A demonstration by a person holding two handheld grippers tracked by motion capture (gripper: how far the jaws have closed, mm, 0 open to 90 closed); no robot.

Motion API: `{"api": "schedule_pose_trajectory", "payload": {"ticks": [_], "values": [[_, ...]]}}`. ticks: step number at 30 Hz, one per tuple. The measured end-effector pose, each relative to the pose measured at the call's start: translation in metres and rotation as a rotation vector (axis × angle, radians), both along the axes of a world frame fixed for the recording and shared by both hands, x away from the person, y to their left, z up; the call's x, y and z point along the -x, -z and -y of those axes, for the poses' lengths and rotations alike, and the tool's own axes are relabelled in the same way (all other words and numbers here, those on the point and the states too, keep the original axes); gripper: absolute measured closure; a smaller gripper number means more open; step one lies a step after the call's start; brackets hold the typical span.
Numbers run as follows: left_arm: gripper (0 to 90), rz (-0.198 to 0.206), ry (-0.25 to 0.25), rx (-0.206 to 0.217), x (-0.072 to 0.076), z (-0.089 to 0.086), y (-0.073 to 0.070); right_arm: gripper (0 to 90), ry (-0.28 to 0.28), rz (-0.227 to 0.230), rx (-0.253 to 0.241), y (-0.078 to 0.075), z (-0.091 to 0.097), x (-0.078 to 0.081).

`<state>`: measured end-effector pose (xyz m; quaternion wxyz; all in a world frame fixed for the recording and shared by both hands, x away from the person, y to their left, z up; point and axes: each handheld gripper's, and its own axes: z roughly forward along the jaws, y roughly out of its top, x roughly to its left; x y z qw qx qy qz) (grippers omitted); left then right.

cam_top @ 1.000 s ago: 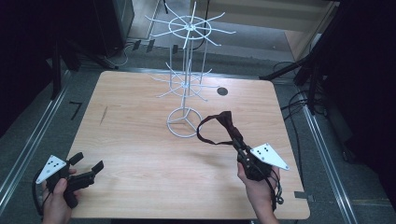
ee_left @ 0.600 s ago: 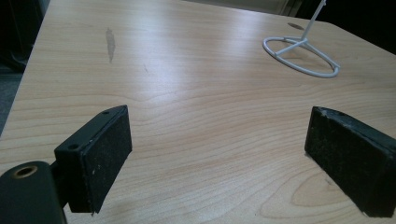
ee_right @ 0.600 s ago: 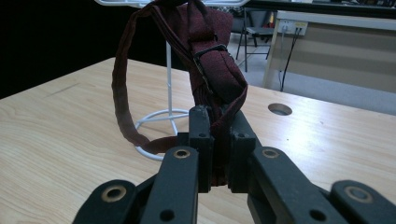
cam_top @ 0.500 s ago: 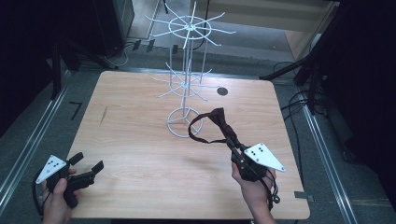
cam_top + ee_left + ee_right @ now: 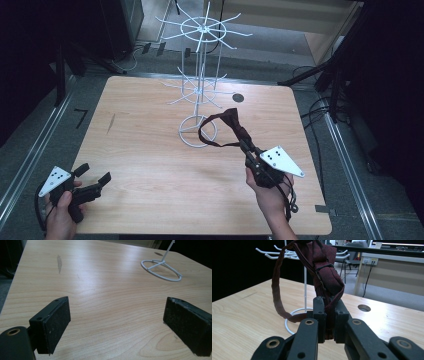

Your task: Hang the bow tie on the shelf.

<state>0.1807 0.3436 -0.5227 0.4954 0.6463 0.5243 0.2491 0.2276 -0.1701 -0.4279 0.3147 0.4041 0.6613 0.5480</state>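
Dark red woven fabric, a bow tie with a long neck strap and a black metal clasp (image 5: 324, 267), is the item in hand. The right gripper (image 5: 248, 151) has its jaws closed tight on the bunched body of the bow tie (image 5: 235, 121), with no gap visible either side of the cloth in the right gripper view. The strap hangs forward as an open loop (image 5: 207, 137), clear of the table and just at the 3 o'clock side of the stand's ring base (image 5: 197, 131). Judgement: the grip is taken at the knot end so that the loop falls free and wide, ready to be dropped over a hook.

The white wire display stand with two tiers of radiating hooks (image 5: 202, 65) sits at 12 o'clock on the light wooden table (image 5: 145, 150), its mast rising behind the loop in the right gripper view. The lower tier (image 5: 197, 92) lies nearest the tie, at about 11 o'clock from the gripper; it looks the likely target, though this cannot be confirmed.

The left gripper (image 5: 95, 182) is held low at 7 o'clock, near the table's front corner, jaws spread wide with bare wood between the pads (image 5: 53, 322); it grips nothing. Judgement: it is parked out of the working path, available to steady the stand if the hanging move tips it.
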Motion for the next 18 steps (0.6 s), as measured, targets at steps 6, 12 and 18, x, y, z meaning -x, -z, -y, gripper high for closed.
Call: {"api": "schedule_pose_trajectory", "payload": {"ticks": [6, 12, 18], "values": [[8.0, -0.001, 0.000, 0.001, 0.000, 0.000, 0.000, 84.6, 0.007, -0.005, -0.011, -0.003, 0.000, -0.008], [7.9, 0.000, -0.003, 0.005, 0.000, -0.001, 0.000, 84.6, 0.010, -0.003, -0.026, -0.007, -0.001, -0.014], [8.0, 0.003, -0.010, -0.002, 0.001, 0.001, 0.000, 84.5, 0.013, -0.004, -0.057, -0.013, 0.001, -0.019]]}}
